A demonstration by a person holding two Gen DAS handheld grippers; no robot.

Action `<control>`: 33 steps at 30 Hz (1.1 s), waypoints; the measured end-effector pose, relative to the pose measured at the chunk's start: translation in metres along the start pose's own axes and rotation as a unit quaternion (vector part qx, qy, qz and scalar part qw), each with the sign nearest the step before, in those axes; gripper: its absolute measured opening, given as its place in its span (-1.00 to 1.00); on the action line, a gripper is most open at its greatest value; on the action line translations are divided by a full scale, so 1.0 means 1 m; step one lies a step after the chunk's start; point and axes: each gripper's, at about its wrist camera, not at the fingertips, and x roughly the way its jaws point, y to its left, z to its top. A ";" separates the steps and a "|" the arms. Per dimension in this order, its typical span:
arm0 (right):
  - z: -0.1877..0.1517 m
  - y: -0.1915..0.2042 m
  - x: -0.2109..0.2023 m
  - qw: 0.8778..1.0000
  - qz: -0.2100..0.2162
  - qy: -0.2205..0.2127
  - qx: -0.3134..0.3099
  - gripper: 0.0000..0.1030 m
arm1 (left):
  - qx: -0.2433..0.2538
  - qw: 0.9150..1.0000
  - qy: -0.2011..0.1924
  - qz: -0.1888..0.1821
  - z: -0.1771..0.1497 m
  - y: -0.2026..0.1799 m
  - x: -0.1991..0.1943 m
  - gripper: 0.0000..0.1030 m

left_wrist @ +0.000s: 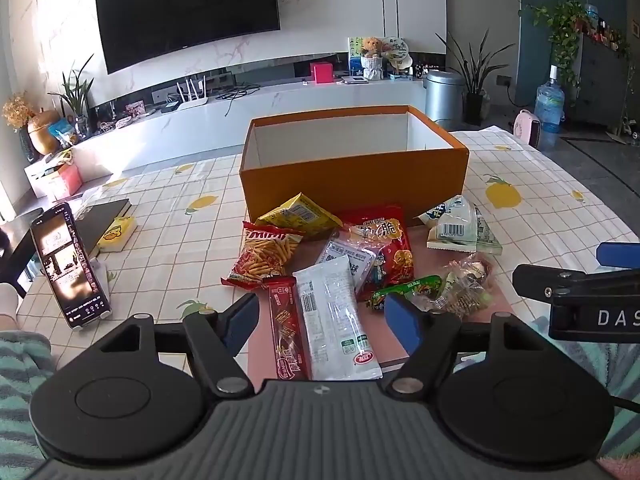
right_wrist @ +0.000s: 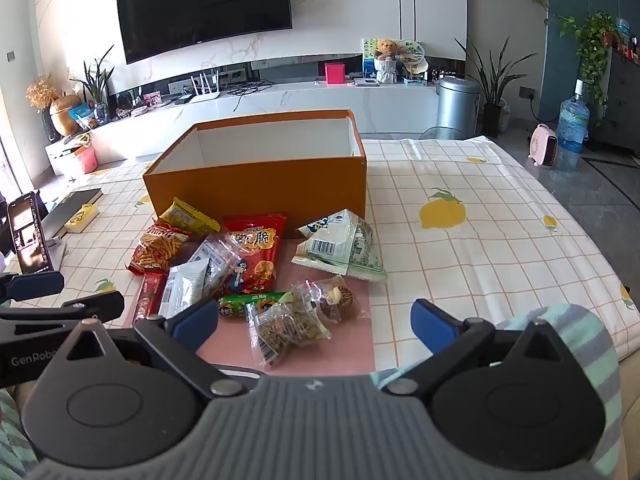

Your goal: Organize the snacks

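Note:
An open orange box [left_wrist: 352, 180] with a white, empty inside stands on the table; it also shows in the right wrist view [right_wrist: 256, 184]. Several snack packs lie in front of it on a pink mat [right_wrist: 352, 344]: a red fries bag [left_wrist: 262, 256], a yellow bag [left_wrist: 298, 214], a red crisp bag [left_wrist: 386, 246], a white pack [left_wrist: 334, 316], a dark red bar [left_wrist: 286, 330], a green-white bag [right_wrist: 344, 246] and clear wrapped snacks [right_wrist: 286, 330]. My left gripper [left_wrist: 320, 320] is open over the white pack and bar. My right gripper [right_wrist: 314, 320] is open near the clear snacks.
A phone on a stand [left_wrist: 68, 268] is at the table's left, with a dark book [left_wrist: 102, 220] and a yellow item [left_wrist: 116, 234] behind it. The lemon-print tablecloth [right_wrist: 480, 240] covers the table. A TV unit stands beyond.

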 end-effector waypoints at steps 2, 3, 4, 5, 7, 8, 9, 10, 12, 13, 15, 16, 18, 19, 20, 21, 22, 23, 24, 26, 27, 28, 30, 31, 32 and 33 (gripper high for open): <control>0.000 0.000 0.000 1.000 0.000 0.000 0.000 0.93 | 0.000 1.000 0.001 0.001 0.000 0.000 0.000 0.64; 0.000 0.000 0.000 1.000 0.000 0.000 0.000 0.93 | 0.000 1.000 0.001 0.001 0.001 -0.001 0.000 0.64; 0.000 0.000 0.000 1.000 0.000 0.000 0.000 0.93 | -0.001 1.000 0.001 0.001 0.001 -0.001 0.000 0.64; 0.000 0.000 0.000 1.000 0.000 0.000 0.000 0.93 | -0.001 1.000 0.001 0.001 0.001 -0.001 0.000 0.64; 0.000 0.000 0.000 1.000 0.000 0.000 0.000 0.93 | -0.001 1.000 0.001 0.001 0.001 0.000 0.000 0.64; 0.000 0.000 0.000 1.000 0.001 0.000 0.000 0.93 | -0.001 1.000 0.001 0.001 0.001 0.000 0.000 0.64; 0.000 0.000 0.000 1.000 0.001 -0.001 -0.001 0.93 | -0.001 1.000 0.001 0.001 0.001 0.000 0.000 0.64; 0.000 0.000 0.001 1.000 0.001 -0.001 -0.001 0.93 | -0.002 1.000 0.001 0.000 0.001 0.000 0.000 0.64; 0.000 0.000 0.002 1.000 0.001 -0.001 -0.002 0.93 | -0.003 1.000 0.002 0.000 0.001 0.000 0.000 0.64; -0.003 0.000 0.002 1.000 0.001 -0.001 -0.002 0.93 | -0.003 1.000 0.002 0.000 0.001 0.000 -0.001 0.64; -0.001 0.002 0.003 1.000 0.002 0.000 -0.003 0.93 | -0.003 1.000 0.001 0.000 0.001 0.000 0.000 0.64; -0.001 0.002 0.003 1.000 0.003 0.000 -0.003 0.93 | -0.006 1.000 0.001 -0.001 0.000 0.001 -0.001 0.64; -0.001 0.004 0.003 1.000 0.003 -0.001 -0.004 0.93 | -0.008 1.000 0.001 -0.002 0.001 0.002 -0.001 0.64; 0.000 0.003 0.003 1.000 0.003 -0.001 -0.005 0.93 | -0.009 1.000 0.001 -0.003 0.001 0.002 -0.001 0.64; 0.000 0.002 0.001 1.000 0.003 -0.002 -0.005 0.93 | -0.010 1.000 0.001 -0.003 0.001 0.003 -0.002 0.64; 0.000 0.002 0.001 1.000 0.003 -0.003 -0.005 0.93 | -0.011 1.000 0.000 -0.004 0.001 0.003 -0.002 0.64; 0.000 0.002 0.001 1.000 0.003 -0.003 -0.005 0.93 | -0.011 1.000 0.000 -0.004 0.001 0.003 -0.002 0.64; 0.000 0.002 0.001 1.000 0.003 -0.003 -0.005 0.93 | -0.011 1.000 0.001 -0.004 0.001 0.003 -0.002 0.64; 0.000 0.002 0.001 1.000 0.003 -0.003 -0.005 0.93 | -0.011 1.000 0.000 -0.004 0.001 0.003 -0.002 0.64; 0.000 0.002 0.001 1.000 0.003 -0.003 -0.005 0.93 | -0.012 1.000 0.001 -0.004 0.001 0.003 -0.002 0.64; 0.000 0.002 0.001 1.000 0.003 -0.003 -0.005 0.93 | -0.012 1.000 0.001 -0.004 0.001 0.003 -0.002 0.64; -0.001 0.002 0.001 1.000 0.002 -0.003 -0.005 0.93 | -0.013 1.000 0.001 -0.004 0.001 0.003 -0.002 0.64; 0.000 0.001 0.000 1.000 0.002 -0.002 -0.004 0.93 | -0.012 1.000 0.001 -0.004 0.001 0.003 -0.002 0.64; 0.000 0.001 0.000 1.000 0.002 -0.002 -0.003 0.93 | -0.012 1.000 0.001 -0.004 0.001 0.003 -0.002 0.64; 0.000 0.001 0.000 1.000 0.002 -0.002 -0.003 0.93 | -0.012 1.000 0.001 -0.004 0.001 0.003 -0.002 0.64; 0.000 0.001 0.000 1.000 0.002 -0.002 -0.003 0.93 | -0.012 1.000 0.001 -0.004 0.001 0.003 -0.002 0.64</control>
